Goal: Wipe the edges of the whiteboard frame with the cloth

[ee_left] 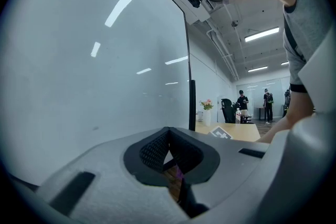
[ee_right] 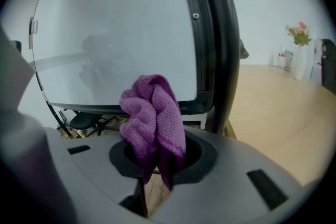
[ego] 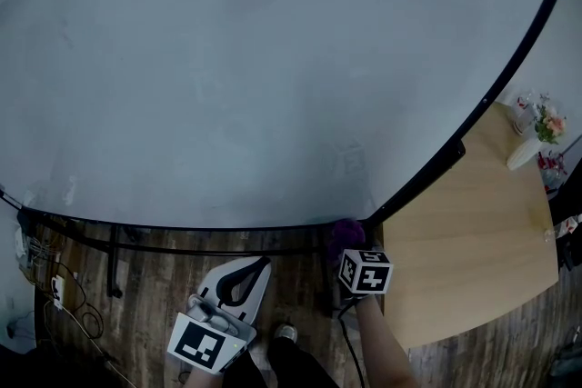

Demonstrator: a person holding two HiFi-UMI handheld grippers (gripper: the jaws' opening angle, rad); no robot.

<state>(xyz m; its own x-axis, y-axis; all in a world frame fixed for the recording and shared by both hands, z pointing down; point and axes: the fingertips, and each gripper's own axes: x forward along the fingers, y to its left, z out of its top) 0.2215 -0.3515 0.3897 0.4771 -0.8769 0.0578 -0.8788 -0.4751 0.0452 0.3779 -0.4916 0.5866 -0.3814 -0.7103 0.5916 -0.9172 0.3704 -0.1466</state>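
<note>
A large whiteboard (ego: 236, 68) fills the head view, bordered by a black frame (ego: 455, 145) along its right and bottom edges. My right gripper (ego: 349, 243) is shut on a purple cloth (ee_right: 153, 118), bunched and sticking up between the jaws. The cloth (ego: 346, 233) sits just below the frame's bottom right corner (ee_right: 207, 102); touching or apart, I cannot tell. My left gripper (ego: 259, 266) hangs lower, to the left, shut with nothing in it. In the left gripper view the jaws (ee_left: 169, 152) point along the board toward its black right edge (ee_left: 192, 102).
A light wooden table (ego: 473, 241) stands right of the board, with a white vase of flowers (ego: 536, 136) at its far end. The black stand rails (ego: 118, 241) and cables (ego: 55, 286) lie over the wood floor at lower left. People stand far off (ee_left: 242, 99).
</note>
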